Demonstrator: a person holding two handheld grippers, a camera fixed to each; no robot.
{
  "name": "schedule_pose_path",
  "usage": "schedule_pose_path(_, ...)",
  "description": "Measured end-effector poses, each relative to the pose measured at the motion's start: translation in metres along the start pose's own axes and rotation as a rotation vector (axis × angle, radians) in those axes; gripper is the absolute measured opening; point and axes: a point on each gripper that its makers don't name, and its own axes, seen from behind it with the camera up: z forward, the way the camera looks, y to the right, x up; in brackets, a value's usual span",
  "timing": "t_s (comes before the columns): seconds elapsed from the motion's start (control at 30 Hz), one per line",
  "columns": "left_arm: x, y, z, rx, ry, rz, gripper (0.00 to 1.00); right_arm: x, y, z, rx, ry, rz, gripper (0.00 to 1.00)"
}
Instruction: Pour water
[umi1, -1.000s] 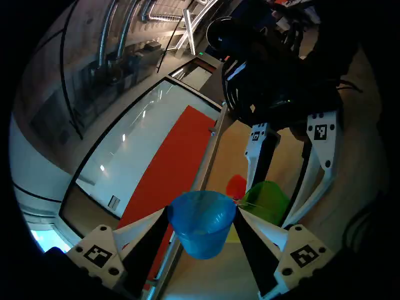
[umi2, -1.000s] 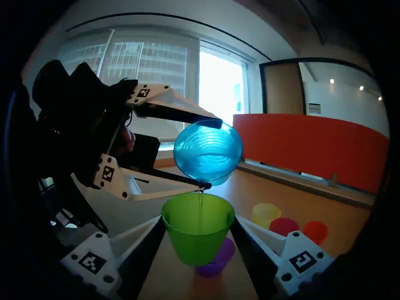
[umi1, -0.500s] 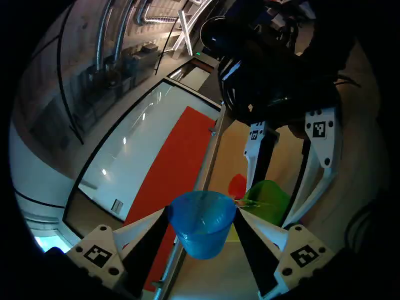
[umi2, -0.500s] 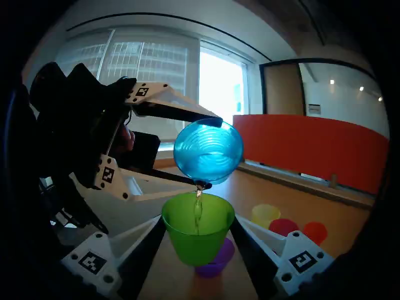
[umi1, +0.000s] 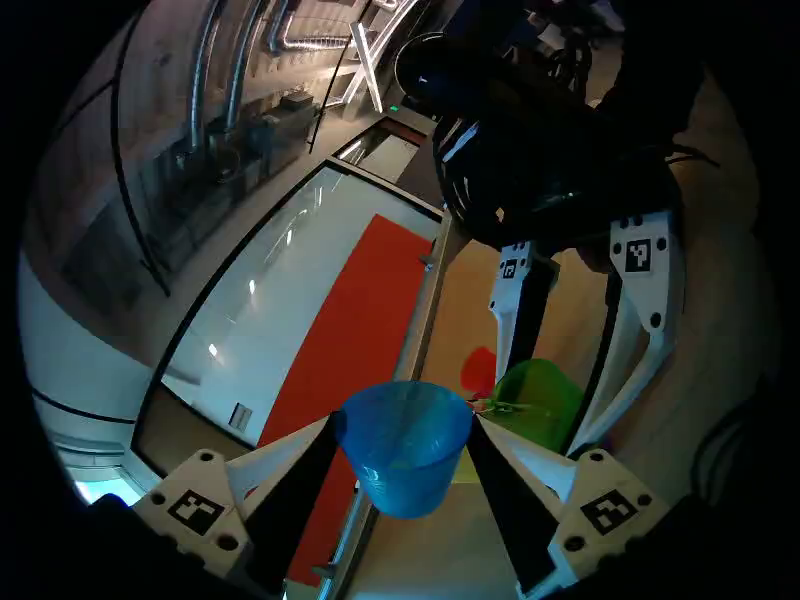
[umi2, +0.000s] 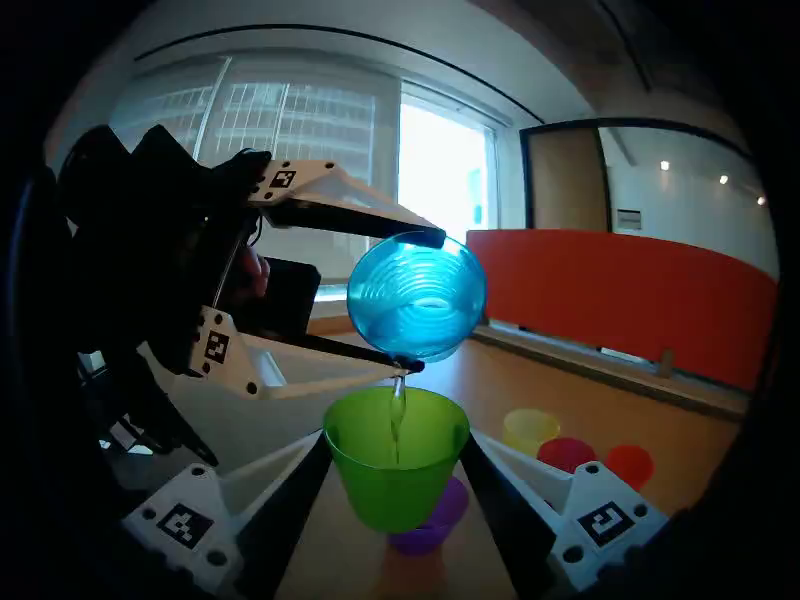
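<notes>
Blue cup (umi2: 416, 295) tipped over green cup (umi2: 395, 480), water (umi2: 397, 415) running.
The left gripper (umi1: 404, 430) pinches the blue cup by its sides. The cup lies almost on its side, long axis near level, mouth toward the right gripper's camera and lip just above the green cup. A thin stream falls from the lip into the green cup, which is upright, mouth up, pinched between the fingers of the right gripper (umi2: 397, 445) above the desk (umi2: 520, 380). A purple cup (umi2: 440, 520) sits below it, and a yellow cup (umi2: 530, 428) sits toward the desk's far edge.
</notes>
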Motion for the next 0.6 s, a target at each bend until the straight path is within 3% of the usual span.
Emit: schedule_pose_path(0.6, 0.0009, -0.003, -0.0024, 0.014, 0.003, 0.033, 0.88, 0.0006, 0.0008, -0.0009, -0.003, -0.001, -0.003, 0.91)
